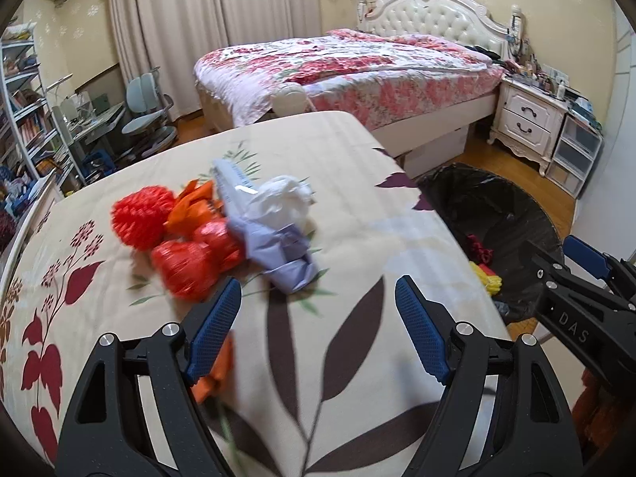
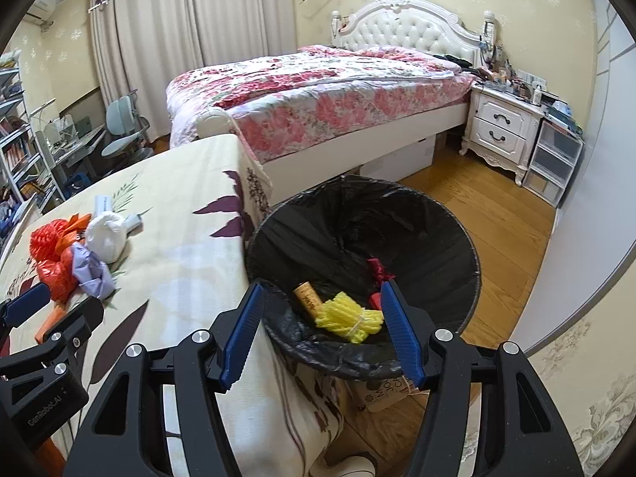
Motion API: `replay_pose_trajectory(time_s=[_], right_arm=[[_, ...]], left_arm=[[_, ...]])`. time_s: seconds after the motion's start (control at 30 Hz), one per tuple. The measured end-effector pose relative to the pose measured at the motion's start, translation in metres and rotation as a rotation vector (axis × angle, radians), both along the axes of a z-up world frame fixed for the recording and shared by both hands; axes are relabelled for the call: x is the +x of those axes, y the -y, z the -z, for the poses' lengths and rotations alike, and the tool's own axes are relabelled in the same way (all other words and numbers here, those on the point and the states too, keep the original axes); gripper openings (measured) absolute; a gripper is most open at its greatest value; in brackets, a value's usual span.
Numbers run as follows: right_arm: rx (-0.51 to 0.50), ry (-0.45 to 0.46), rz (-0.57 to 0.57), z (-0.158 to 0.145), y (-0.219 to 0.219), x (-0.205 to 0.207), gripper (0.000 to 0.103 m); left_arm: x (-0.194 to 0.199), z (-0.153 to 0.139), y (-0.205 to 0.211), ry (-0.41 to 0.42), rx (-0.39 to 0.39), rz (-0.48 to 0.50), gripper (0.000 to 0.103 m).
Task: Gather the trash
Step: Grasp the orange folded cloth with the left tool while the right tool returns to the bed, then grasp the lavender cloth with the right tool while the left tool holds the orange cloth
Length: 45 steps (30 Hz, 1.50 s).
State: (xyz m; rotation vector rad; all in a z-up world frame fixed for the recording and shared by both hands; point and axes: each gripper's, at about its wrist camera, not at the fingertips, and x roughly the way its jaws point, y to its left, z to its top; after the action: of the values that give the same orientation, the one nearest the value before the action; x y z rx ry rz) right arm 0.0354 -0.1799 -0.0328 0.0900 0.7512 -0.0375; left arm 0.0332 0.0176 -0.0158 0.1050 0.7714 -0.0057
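Note:
A pile of trash lies on the cloth-covered table (image 1: pixel 357 238): red mesh nets (image 1: pixel 143 216), orange wrappers (image 1: pixel 192 206), a crumpled lilac paper (image 1: pixel 278 250) and a white plastic bag (image 1: pixel 282 198). My left gripper (image 1: pixel 318 310) is open and empty, just short of the lilac paper. An orange scrap (image 1: pixel 214 373) lies under its left finger. My right gripper (image 2: pixel 322 318) is open and empty above the black-lined trash bin (image 2: pixel 397 214), which holds a yellow foam net (image 2: pixel 349 316), a cork-like tube (image 2: pixel 308 298) and red scraps (image 2: pixel 379 272).
The bin stands on the wooden floor (image 2: pixel 497 214) beside the table's right edge. A bed with a floral quilt (image 1: pixel 349 67) is behind. A white nightstand (image 1: pixel 524 119) and plastic drawers (image 1: pixel 576 151) stand at the right. A desk, chair (image 1: pixel 147 111) and shelves are at the left.

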Motion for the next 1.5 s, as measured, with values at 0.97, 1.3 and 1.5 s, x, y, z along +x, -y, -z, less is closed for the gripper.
replay_pose_trajectory(time_s=[0.97,1.3,1.5], right_arm=[[-0.014,-0.017,-0.251,0.001,-0.098,-0.01,0.06],[-0.002,-0.037,-0.358,0.003,-0.144,0.007,0.06],[0.001,-0.05,-0.378,0.002,-0.159,0.021,0.06]], left_arm=[[-0.029,0.028,-0.093,-0.092,-0.092,-0.094,0.019],[-0.027,0.023,-0.139,-0.081,-0.105,-0.191,0.019],[-0.022,0.019,-0.157,-0.066,-0.102,-0.232,0.019]])
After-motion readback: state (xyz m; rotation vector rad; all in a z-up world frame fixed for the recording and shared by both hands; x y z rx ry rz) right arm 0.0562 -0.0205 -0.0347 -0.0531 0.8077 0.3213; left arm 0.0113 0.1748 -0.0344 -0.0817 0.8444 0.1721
